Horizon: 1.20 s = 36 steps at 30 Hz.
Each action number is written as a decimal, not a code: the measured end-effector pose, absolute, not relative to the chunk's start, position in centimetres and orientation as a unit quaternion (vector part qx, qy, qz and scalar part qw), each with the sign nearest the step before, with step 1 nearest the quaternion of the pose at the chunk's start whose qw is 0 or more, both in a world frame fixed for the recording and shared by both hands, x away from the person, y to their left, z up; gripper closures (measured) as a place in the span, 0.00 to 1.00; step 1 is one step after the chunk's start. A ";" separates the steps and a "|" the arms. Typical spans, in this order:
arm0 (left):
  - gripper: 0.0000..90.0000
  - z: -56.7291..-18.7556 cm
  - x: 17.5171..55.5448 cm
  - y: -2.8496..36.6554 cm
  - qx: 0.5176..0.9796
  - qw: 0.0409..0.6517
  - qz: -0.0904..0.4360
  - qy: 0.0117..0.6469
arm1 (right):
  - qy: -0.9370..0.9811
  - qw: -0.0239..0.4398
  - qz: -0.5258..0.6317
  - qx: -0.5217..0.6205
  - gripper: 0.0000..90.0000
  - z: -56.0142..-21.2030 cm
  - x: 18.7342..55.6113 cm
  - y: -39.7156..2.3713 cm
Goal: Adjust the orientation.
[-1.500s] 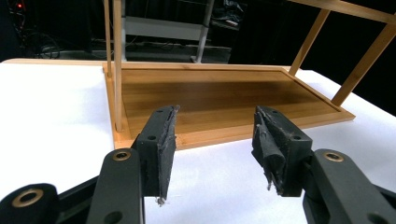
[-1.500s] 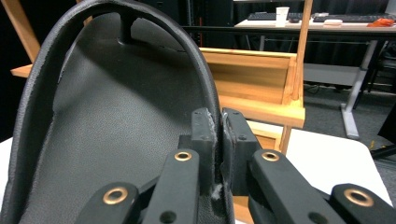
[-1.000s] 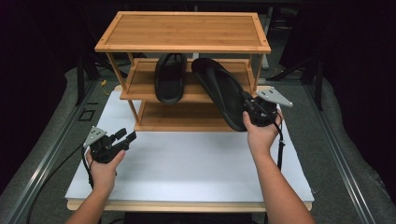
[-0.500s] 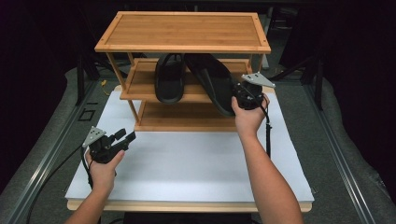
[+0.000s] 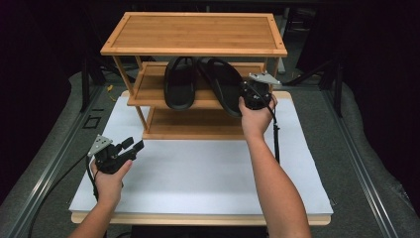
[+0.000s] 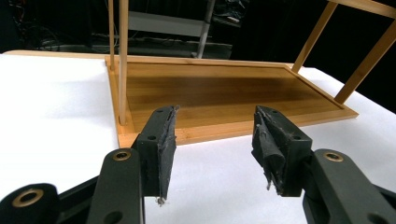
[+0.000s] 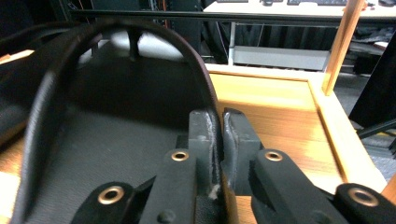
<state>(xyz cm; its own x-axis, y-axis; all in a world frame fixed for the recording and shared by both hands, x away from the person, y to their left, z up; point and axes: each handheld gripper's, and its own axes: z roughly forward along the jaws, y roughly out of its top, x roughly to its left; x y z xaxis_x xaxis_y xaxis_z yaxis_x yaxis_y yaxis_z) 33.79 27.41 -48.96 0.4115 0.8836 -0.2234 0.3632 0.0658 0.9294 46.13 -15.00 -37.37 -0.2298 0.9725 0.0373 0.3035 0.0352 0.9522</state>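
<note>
On middle shelf [image 5: 148, 96]: right tongs [image 7: 219, 126] clamp sandal [image 5: 225, 91] edge.
Left tongs [image 6: 212, 140] open over desk [image 5: 198, 173], holding nothing; no readable writing on either sandal.

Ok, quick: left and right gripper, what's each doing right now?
Left gripper: open, holding nothing, over the white mat.
Right gripper: shut on the slipper, at the middle shelf.
</note>
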 end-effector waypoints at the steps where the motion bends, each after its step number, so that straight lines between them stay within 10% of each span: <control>1: 0.54 -49.0 33.8 27.4 0.640 0.544 0.239 0.487 | 0.624 0.352 0.473 0.513 0.90 -37.4 46.1 -14.9; 18: 0.54 -47.1 34.8 25.7 0.646 0.550 0.246 0.468 | 0.654 0.302 0.506 0.474 0.60 -36.2 42.4 -16.5; 36: 0.48 -41.1 39.5 22.8 0.641 0.570 0.245 0.451 | 0.642 0.257 0.540 0.480 0.59 -38.6 40.2 -16.9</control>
